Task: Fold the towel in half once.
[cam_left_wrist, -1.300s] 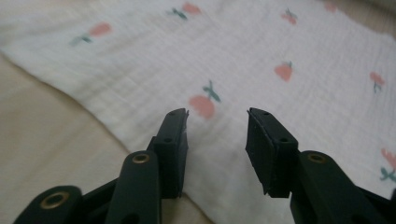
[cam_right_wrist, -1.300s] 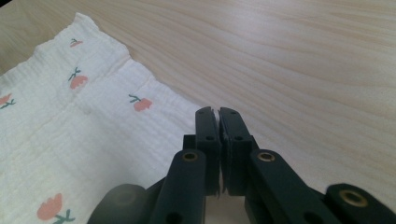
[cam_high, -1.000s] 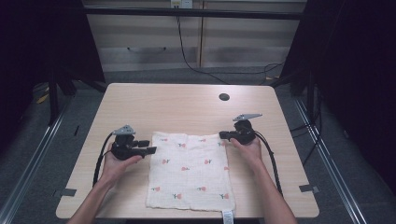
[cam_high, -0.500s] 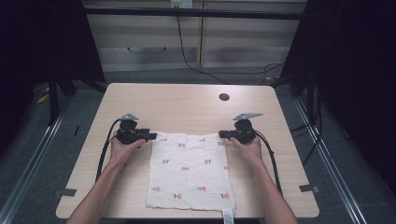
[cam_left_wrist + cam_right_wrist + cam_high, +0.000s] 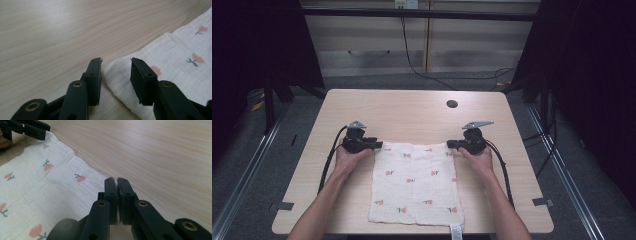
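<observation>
White cloth (image 5: 416,182) with small red flowers, spread flat, near table edge

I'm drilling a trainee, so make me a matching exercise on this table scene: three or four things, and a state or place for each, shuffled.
Things:
1. left gripper
2. right gripper
3. cloth
4. hole

States or places:
A. spread flat, flower print
B. far part of the table
C. shut on the cloth's corner
D. jaws apart around a cloth corner, just been closing

Pairs: 1-D, 2-C, 3-A, 4-B
</observation>
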`<state>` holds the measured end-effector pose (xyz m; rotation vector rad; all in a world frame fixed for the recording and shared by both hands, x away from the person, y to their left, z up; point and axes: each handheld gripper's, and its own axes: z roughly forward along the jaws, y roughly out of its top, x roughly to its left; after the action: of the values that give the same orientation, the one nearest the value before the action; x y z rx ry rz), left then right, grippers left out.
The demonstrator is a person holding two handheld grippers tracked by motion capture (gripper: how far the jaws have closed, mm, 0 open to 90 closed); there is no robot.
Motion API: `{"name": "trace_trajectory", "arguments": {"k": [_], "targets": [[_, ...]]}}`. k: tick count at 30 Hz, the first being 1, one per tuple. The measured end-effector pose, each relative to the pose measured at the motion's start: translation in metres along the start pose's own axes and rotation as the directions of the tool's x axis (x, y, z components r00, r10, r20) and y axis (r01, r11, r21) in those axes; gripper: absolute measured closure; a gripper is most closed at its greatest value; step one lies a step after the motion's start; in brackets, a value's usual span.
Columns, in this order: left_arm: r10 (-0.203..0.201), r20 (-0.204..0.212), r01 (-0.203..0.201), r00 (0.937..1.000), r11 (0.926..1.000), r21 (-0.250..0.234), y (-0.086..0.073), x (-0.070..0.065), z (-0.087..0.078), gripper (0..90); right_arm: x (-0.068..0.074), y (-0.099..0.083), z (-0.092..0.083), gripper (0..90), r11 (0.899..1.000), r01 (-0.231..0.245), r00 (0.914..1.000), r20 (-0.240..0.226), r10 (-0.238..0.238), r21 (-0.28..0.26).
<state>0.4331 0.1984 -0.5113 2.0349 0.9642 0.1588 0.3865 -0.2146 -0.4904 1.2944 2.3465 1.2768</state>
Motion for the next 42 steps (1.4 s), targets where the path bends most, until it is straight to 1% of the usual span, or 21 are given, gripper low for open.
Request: {"name": "trace_trajectory", "arguments": {"k": [1,4,6,8,9,10,12,15,18,19,20,22,24,26,29,30,32,34,37,38,42], "targets": [[0.011,0.000,-0.011,0.9999,0.9999,0.000,0.000,-0.001,0.001,62.3,0.000,0.000,0.001,87.3,1.000,0.002,1.0000,0.001,-0.002,0.004],[0.044,-0.019,-0.044,0.9988,0.9990,0.009,0.001,-0.005,0.002,65.7,0.000,-0.001,0.003,87.3,1.000,-0.004,1.0000,0.000,0.004,0.007],[0.056,-0.035,-0.055,0.9978,0.9984,0.013,0.001,-0.006,0.002,72.1,-0.001,-0.002,0.003,87.4,1.000,-0.008,1.0000,-0.001,0.008,0.002],[0.064,-0.038,-0.063,0.9972,0.9977,0.024,0.001,-0.005,0.002,77.2,-0.001,-0.002,0.003,87.3,1.000,-0.006,1.0000,0.000,0.006,0.003],[0.063,-0.035,-0.062,0.9974,0.9978,0.025,0.001,-0.004,0.001,81.5,-0.001,-0.002,0.002,87.3,1.000,-0.004,1.0000,0.002,0.004,0.006],[0.053,-0.029,-0.052,0.9982,0.9984,0.023,0.001,-0.004,0.001,83.9,0.000,-0.001,0.002,87.3,1.000,0.000,1.0000,0.007,0.000,0.009],[0.039,-0.023,-0.038,0.9990,0.9990,0.022,0.000,-0.003,0.000,86.8,0.000,-0.001,0.001,87.3,1.000,-0.001,1.0000,0.006,0.001,0.007],[0.029,-0.017,-0.029,0.9994,0.9994,0.017,0.000,-0.003,-0.001,87.8,0.000,0.000,0.000,87.3,1.000,-0.004,1.0000,0.006,0.004,0.003],[0.010,0.000,-0.010,0.9999,0.9999,-0.012,0.003,-0.005,-0.005,88.0,0.000,0.001,-0.002,87.1,1.000,0.005,0.9999,0.010,-0.005,-0.006],[0.021,0.002,-0.021,0.9998,0.9996,-0.016,0.005,-0.004,-0.007,88.0,0.001,0.001,-0.003,87.1,1.000,0.009,0.9998,0.017,-0.009,-0.004],[0.013,0.009,-0.013,0.9999,0.9994,-0.031,0.007,-0.005,-0.010,88.0,0.000,0.002,-0.005,87.1,1.000,0.012,0.9998,0.016,-0.012,-0.008],[0.021,0.017,-0.020,0.9996,0.9987,-0.047,0.011,-0.006,-0.015,88.0,-0.002,0.003,-0.010,87.2,1.000,-0.001,0.9999,0.014,0.001,-0.025],[0.016,0.029,-0.014,0.9994,0.9974,-0.070,0.014,-0.007,-0.020,88.0,-0.002,0.006,-0.014,87.2,0.999,-0.002,0.9999,0.015,0.003,-0.037],[0.016,0.027,-0.014,0.9995,0.9962,-0.086,0.017,-0.008,-0.025,88.1,-0.001,0.009,-0.018,87.2,0.999,0.003,0.9998,0.019,-0.003,-0.042],[0.022,-0.003,-0.022,0.9998,0.9956,-0.091,0.022,-0.008,-0.030,88.1,0.001,0.014,-0.023,87.2,0.998,0.014,0.9997,0.019,-0.013,-0.057],[0.015,0.003,-0.014,0.9999,0.9957,-0.091,0.024,-0.008,-0.032,88.1,0.002,0.016,-0.024,87.2,0.998,0.016,0.9997,0.019,-0.014,-0.061],[0.010,0.011,-0.009,0.9999,0.9937,-0.112,0.028,-0.009,-0.035,88.1,0.003,0.019,-0.027,87.3,0.998,0.015,0.9997,0.019,-0.014,-0.067],[0.007,0.029,-0.003,0.9995,0.9908,-0.135,0.033,-0.010,-0.039,88.2,0.004,0.023,-0.029,87.3,0.997,0.029,0.9995,0.013,-0.028,-0.075],[0.005,0.032,0.001,0.9995,0.9869,-0.161,0.042,-0.013,-0.045,88.2,0.005,0.030,-0.033,87.2,0.995,0.038,0.9992,0.017,-0.037,-0.091],[0.001,0.035,0.005,0.9994,0.9844,-0.176,0.045,-0.015,-0.048,88.2,0.005,0.032,-0.035,87.2,0.994,0.038,0.9992,0.015,-0.036,-0.099],[0.023,0.032,-0.016,0.9992,0.9787,-0.204,0.059,-0.020,-0.060,88.2,0.006,0.043,-0.043,87.3,0.992,0.041,0.9990,0.023,-0.038,-0.123]]}}
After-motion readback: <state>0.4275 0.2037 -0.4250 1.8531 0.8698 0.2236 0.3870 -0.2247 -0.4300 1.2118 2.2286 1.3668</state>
